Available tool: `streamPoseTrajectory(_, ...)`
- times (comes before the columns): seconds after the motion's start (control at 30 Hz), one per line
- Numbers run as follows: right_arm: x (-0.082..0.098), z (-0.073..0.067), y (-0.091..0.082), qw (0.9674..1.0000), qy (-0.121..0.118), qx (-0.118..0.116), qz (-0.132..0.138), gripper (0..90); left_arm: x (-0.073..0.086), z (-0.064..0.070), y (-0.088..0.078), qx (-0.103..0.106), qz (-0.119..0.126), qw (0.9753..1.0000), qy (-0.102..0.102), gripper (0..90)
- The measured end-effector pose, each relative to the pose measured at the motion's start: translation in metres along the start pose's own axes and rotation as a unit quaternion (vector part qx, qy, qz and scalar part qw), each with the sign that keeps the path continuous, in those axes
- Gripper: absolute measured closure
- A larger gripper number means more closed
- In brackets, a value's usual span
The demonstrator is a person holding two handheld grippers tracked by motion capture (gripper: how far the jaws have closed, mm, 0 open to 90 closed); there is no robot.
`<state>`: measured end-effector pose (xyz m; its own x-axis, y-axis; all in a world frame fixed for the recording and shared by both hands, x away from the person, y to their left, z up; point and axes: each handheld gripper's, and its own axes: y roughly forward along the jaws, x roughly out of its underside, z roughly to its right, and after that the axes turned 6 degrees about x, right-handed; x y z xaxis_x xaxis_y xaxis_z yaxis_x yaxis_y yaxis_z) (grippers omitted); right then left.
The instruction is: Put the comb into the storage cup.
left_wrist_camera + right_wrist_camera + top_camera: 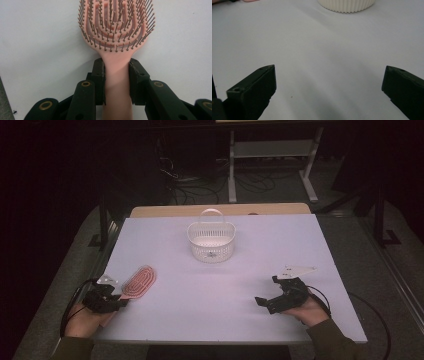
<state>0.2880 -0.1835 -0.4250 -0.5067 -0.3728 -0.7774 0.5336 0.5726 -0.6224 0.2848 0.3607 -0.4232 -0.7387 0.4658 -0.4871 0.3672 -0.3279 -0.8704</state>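
While the white tabletop (225, 285) carries everything, the white basket (211, 242) stands upright toward its far middle with its handle raised. Near the front left edge lies the pink hairbrush (140, 281), bristles up, head pointing toward the basket and well apart from it. At that corner the left claw (117, 72) is clamped on the brush's handle, one pad against each side. At the front right, the right claw (266, 291) rests with jaws spread wide, nothing between them.
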Motion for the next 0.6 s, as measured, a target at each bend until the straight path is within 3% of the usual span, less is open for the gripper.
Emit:
streamPoseTrajectory(0.33, 0.0, 0.0002, -0.0002, 1.0, 0.0, -0.001, 0.0, 0.0, -0.0021, 0.0, -0.0026, 0.006, 0.011, 0.9999, 0.002, 70.3)
streamPoseTrajectory(0.6, -0.0001, 0.0, 0.0001, 1.0, 0.0, 0.0, 0.0, 0.0, -0.0069, 0.0034, -0.0058, 0.029, 0.033, 0.999, 0.009, 70.3)
